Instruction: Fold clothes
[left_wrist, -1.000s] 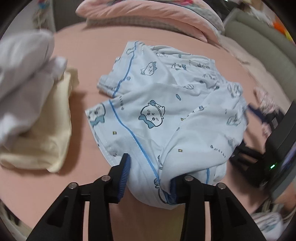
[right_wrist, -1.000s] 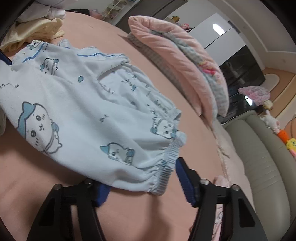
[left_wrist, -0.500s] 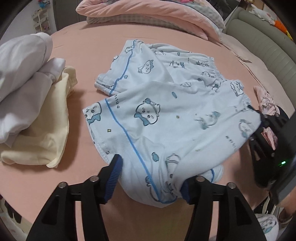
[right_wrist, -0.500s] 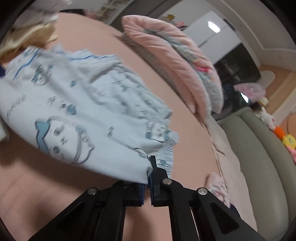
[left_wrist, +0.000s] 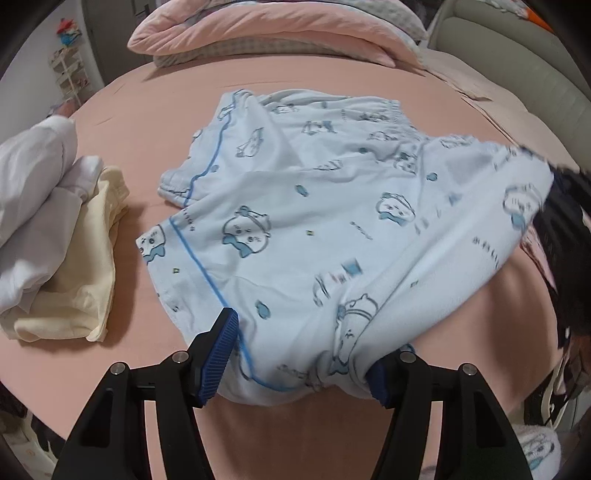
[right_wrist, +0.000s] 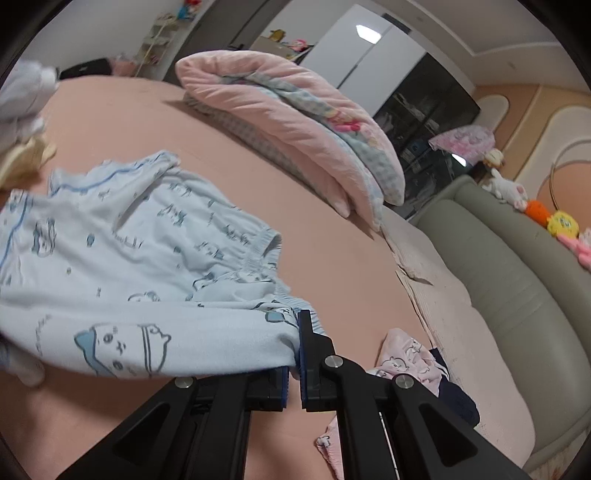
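Clamped now on the waistband corner of the pale blue cartoon-print cotton shorts (right_wrist: 155, 258): right gripper (right_wrist: 291, 369), fingers pinched tight, lifting it off the pink bed (left_wrist: 155, 122). Left gripper (left_wrist: 299, 354), fingers just widened, loosely straddling the hem. Fold-over looks underway.

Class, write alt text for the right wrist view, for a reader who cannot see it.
The right gripper, jaws shut, pinches the waistband edge of light blue cartoon-print shorts and holds that edge lifted off a pink bed. Behind lie a folded pink quilt and a grey-green sofa; a small pink garment sits beside the gripper.
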